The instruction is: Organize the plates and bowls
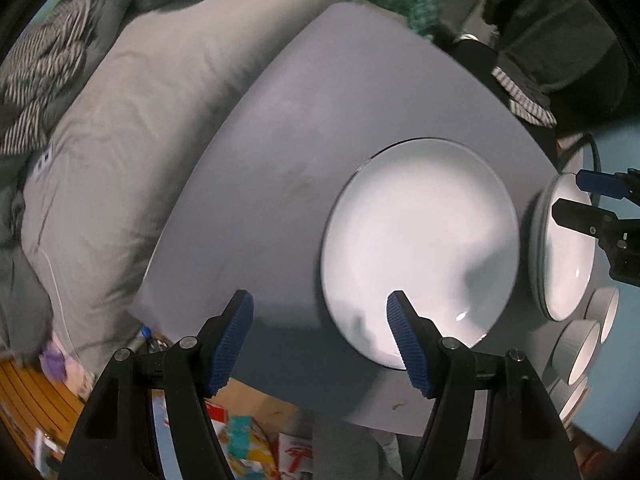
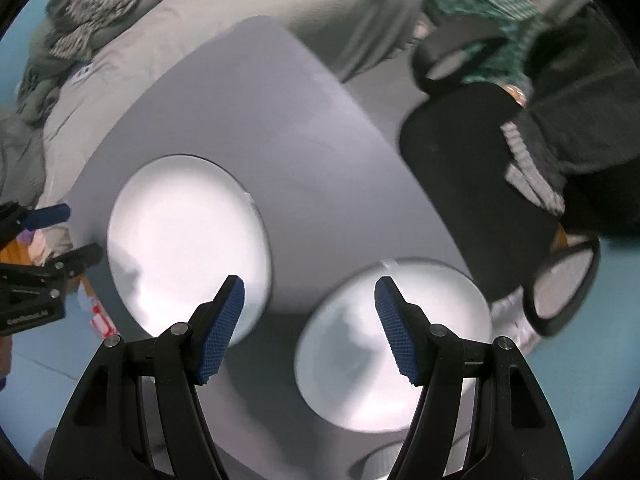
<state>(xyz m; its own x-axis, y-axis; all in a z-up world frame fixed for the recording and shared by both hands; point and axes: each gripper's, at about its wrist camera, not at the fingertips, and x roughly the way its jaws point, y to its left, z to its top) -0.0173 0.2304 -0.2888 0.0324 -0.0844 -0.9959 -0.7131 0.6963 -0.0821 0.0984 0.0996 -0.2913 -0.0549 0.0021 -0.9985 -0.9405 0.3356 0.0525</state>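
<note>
Looking down on a grey table (image 1: pixel 260 184), I see a large white plate (image 1: pixel 420 248) lying flat. A second white plate (image 1: pixel 564 264) sits beside it at the right edge, and small white bowls (image 1: pixel 580 352) are clustered below that one. My left gripper (image 1: pixel 320 300) hovers open over the table, with its right finger above the first plate's near rim and nothing between the fingers. In the right wrist view both plates show, one on the left (image 2: pixel 188 248) and one on the right (image 2: pixel 396 344). My right gripper (image 2: pixel 309 280) hangs open and empty between them. Each gripper shows at the edge of the other's view, the right gripper (image 1: pixel 568 194) and the left gripper (image 2: pixel 76 232).
Grey bedding and a pillow (image 1: pixel 120 140) press against the table's far-left side. A black chair (image 2: pixel 472 168) and a green patterned cloth (image 2: pixel 480 0) stand beyond the right corner. Below the table's near edge lie colourful packets (image 1: pixel 248 436) and wooden flooring (image 1: pixel 36 396).
</note>
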